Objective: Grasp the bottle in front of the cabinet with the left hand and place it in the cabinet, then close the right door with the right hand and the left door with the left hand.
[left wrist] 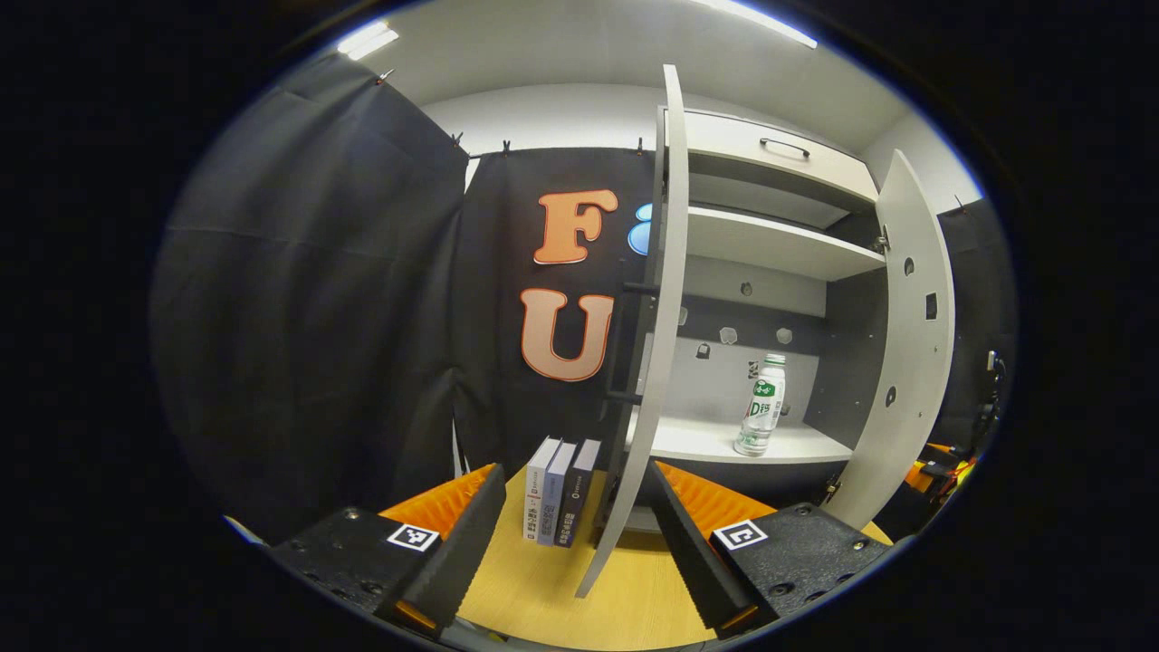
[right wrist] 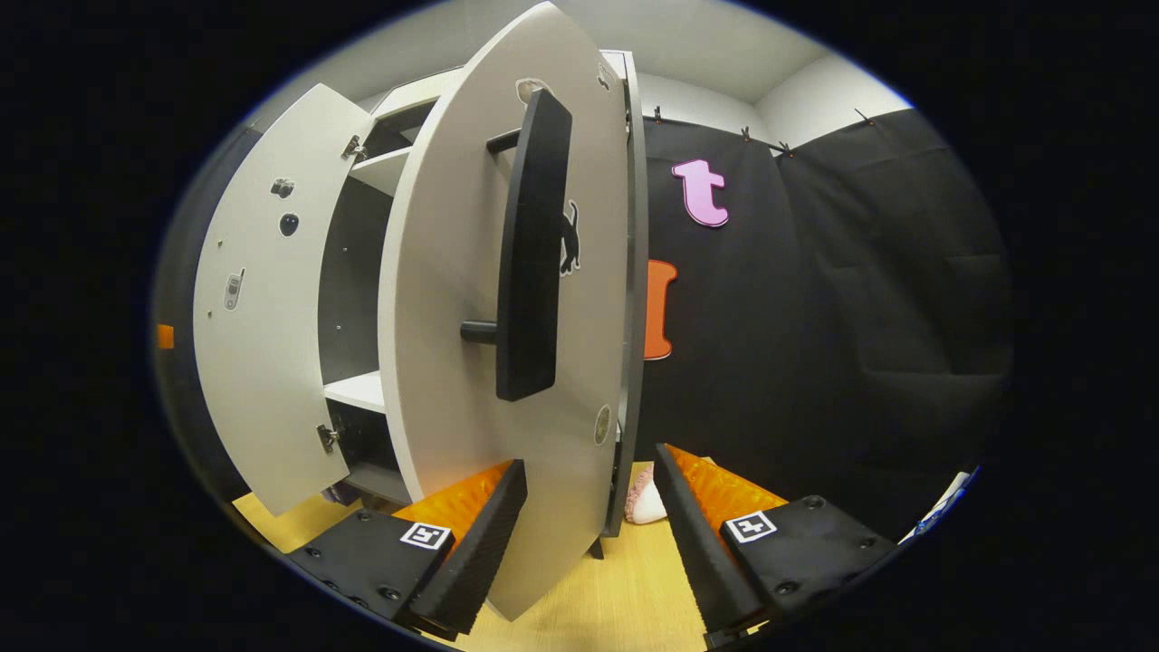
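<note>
- Looking along our left gripper (left wrist: 576,534), we see its fingers (left wrist: 466,543) spread wide with nothing between them, hovering over the wooden surface (left wrist: 625,607).
- Standing upright on the cabinet's (left wrist: 770,240) lower shelf (left wrist: 697,441), at about 2 o'clock from our left gripper, is the water bottle (left wrist: 761,405), clear with a green and white label.
- We find the left door (left wrist: 654,335) swung out toward us almost edge-on, its lower edge reaching down between our left fingers without touching them.
- At 3 o'clock in the left gripper view we see the right door (left wrist: 905,353), also open.
- Three books (left wrist: 560,491) stand upright on the surface just beside the left door, at 11 o'clock from our left gripper.
- Through the right gripper view, our right gripper (right wrist: 589,543) is also spread apart and grips nothing.
- The right door's outer face, with its long black handle (right wrist: 532,244), rises at 12 o'clock; its bottom edge hangs between our right fingers (right wrist: 475,548), close to the left-hand one; we cannot tell whether they touch.
- The left door's inner face lies at 10 o'clock there.
</note>
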Demonstrator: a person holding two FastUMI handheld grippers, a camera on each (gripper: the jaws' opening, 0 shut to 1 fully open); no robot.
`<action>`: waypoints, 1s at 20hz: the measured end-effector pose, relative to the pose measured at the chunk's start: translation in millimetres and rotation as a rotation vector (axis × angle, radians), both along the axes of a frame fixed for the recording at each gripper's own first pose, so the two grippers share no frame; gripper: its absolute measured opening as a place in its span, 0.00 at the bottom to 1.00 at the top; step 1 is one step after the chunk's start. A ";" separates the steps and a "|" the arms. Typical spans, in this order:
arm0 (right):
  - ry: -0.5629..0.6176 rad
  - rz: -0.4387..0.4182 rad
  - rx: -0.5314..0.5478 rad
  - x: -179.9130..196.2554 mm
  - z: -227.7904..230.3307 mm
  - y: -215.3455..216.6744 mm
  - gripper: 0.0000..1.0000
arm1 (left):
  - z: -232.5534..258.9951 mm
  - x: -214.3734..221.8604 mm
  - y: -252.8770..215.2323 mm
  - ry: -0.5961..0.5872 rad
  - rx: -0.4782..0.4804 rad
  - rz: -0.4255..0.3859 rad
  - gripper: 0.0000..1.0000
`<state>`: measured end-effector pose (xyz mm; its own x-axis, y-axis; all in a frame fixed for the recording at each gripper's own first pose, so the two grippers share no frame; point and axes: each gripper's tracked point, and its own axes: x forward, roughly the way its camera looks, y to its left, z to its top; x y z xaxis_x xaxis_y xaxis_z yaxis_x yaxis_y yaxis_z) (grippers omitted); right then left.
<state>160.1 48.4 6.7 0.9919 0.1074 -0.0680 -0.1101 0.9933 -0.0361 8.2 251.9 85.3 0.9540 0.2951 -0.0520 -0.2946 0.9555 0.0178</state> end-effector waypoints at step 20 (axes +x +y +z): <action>-0.049 0.090 0.030 30.4 49.2 63.5 0.87 | -40.5 62.8 49.9 0.039 0.027 -0.032 0.93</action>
